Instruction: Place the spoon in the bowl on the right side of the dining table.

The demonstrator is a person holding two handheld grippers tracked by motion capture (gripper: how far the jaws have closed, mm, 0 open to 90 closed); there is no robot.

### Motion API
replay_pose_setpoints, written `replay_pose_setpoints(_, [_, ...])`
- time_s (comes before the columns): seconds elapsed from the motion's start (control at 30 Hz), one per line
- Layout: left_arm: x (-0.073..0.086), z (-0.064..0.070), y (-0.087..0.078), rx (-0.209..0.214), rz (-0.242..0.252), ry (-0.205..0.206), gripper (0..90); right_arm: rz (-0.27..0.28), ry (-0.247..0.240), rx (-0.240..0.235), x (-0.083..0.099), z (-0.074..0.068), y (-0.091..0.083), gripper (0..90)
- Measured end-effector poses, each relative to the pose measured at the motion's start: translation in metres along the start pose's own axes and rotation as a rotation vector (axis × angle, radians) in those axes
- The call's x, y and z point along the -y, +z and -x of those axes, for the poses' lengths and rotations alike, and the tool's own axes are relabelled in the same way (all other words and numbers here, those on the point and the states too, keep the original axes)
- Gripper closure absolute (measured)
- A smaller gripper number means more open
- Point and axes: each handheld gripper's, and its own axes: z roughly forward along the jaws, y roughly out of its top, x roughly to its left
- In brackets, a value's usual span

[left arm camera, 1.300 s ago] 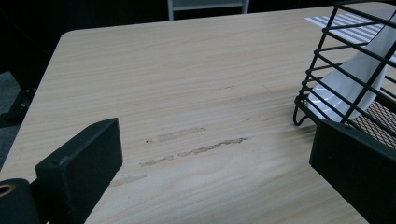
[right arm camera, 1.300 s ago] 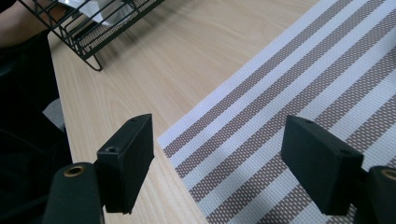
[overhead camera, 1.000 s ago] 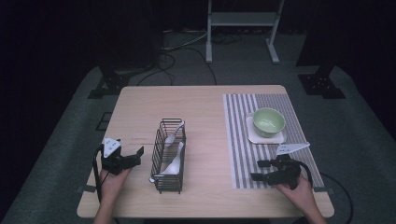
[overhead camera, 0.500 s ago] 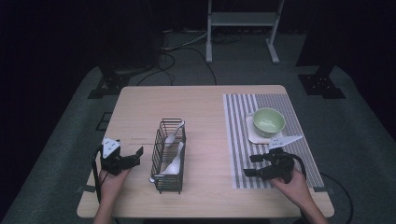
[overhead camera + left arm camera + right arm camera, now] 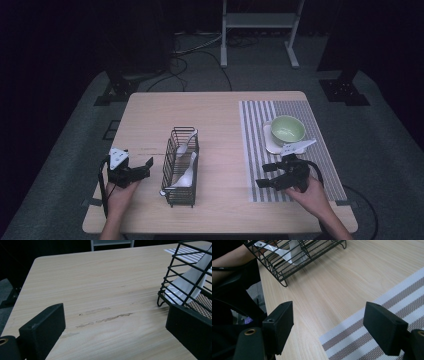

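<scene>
Between the two wide-spread claws, left claw [image 5: 142,167] and right claw [image 5: 264,175], stands the wire basket [image 5: 180,165].

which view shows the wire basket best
The high view: the whole black wire basket shows from above, with white spoons lying inside. The left gripper view catches one corner of it with a spoon behind the wires; the right gripper view shows one lower end.

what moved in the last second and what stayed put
The right tool slid leftward along the striped placemat toward the wire basket, its jaws open and empty. The left tool stayed beside the basket, also open. The white spoons in the basket and the green bowl did not move.
</scene>
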Motion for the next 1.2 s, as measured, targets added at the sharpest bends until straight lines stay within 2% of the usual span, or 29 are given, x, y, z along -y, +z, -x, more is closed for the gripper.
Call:
replay_pose_setpoints(0.37, [0.000, 0.000, 0.000, -0.001, 0.001, -0.001, 1.5, -0.013, -0.026, -0.032, -0.022, -0.009, 0.008, 22.3])
replay_pose_setpoints(0.63, [0.000, 0.000, 0.000, 0.000, 0.000, 0.001, 1.5, -0.040, -0.050, -0.012, -0.030, -0.013, 0.011, 22.3])
replay_pose_setpoints(1.03, [0.000, -0.001, 0.000, 0.000, -0.001, 0.000, 1.5, -0.082, -0.081, -0.039, -0.049, -0.022, 0.027, 22.4])
replay_pose_setpoints(1.2, [0.000, -0.001, 0.000, 0.001, 0.000, -0.001, 1.5, -0.082, -0.087, -0.048, -0.054, -0.024, 0.028, 22.4])
